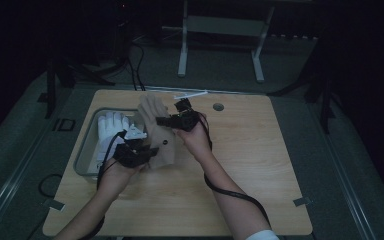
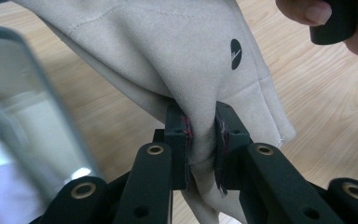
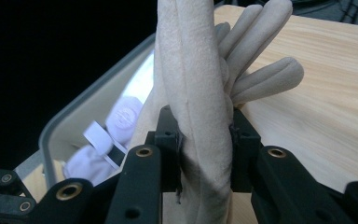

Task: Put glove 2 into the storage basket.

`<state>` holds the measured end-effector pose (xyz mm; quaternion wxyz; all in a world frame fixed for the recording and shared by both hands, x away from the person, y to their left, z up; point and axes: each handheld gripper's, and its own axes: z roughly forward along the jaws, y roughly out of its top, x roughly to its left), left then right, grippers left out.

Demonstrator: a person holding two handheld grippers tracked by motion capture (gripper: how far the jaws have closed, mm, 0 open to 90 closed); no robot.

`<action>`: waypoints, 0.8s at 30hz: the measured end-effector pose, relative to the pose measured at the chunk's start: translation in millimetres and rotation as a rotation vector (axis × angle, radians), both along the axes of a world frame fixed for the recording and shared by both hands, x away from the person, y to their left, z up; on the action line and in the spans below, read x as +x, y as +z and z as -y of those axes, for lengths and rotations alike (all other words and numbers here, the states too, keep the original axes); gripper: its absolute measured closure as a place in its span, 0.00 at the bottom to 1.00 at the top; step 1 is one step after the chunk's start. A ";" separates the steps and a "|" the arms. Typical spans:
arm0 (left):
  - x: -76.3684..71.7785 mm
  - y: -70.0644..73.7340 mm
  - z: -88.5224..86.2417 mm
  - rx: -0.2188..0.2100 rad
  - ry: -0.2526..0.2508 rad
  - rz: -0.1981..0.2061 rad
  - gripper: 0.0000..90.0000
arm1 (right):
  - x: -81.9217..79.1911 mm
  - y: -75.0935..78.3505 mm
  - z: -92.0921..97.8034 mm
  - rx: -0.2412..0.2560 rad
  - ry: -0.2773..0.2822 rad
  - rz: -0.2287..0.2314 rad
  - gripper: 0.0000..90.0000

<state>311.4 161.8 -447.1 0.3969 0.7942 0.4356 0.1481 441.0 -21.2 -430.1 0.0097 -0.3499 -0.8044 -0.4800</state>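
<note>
tray (image 1: 82, 150): on the table (image 1: 260, 165), at its left edge, nearer the far side
white glove (image 1: 111, 129): in the tray
beige glove (image 1: 158, 131): just right of the tray, over the table's middle-left
left gripper (image 1: 152, 151): at the beige glove's near end
right gripper (image 1: 161, 120): at its right side, farther back
hole (image 1: 218, 106): near the table's far edge, right of the gloves

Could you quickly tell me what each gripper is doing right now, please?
Left gripper: closed on the beige glove, near its cuff.
Right gripper: closed on the same glove, near its fingers.
</note>
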 end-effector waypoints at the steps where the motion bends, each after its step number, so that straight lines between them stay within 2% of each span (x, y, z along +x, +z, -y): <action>1: -0.8 0.6 -5.5 0.000 0.011 0.001 0.88 | 0.2 0.7 -5.2 0.000 0.005 -0.002 0.79; 2: -0.8 0.6 -5.5 0.000 0.011 0.001 0.88 | 0.2 0.7 -5.2 0.000 0.005 -0.002 0.79; 8: -4.9 0.0 -42.1 0.016 0.059 -0.015 0.88 | 1.6 1.2 -51.2 -0.022 0.044 0.003 0.79; 11: -6.6 -0.8 -61.3 0.031 0.068 -0.030 0.88 | 2.5 -2.6 -75.6 -0.041 0.063 0.006 0.79; 15: -8.5 -5.5 -84.9 0.038 0.092 -0.051 0.88 | 2.8 -9.4 -98.4 -0.042 0.082 -0.003 0.79; 20: -10.1 -13.2 -102.4 0.065 0.106 -0.077 0.88 | 2.0 -21.3 -123.2 -0.064 0.100 0.000 0.79; 22: -10.0 -15.2 -104.8 0.071 0.110 -0.082 0.88 | 2.2 -24.2 -127.2 -0.073 0.102 -0.001 0.79; 23: -8.3 -19.8 -109.9 0.074 0.118 -0.100 0.88 | 2.1 -26.9 -130.4 -0.077 0.104 0.003 0.79; 24: -6.6 -22.8 -111.8 0.076 0.119 -0.114 0.88 | 2.7 -33.8 -137.7 -0.102 0.107 0.001 0.79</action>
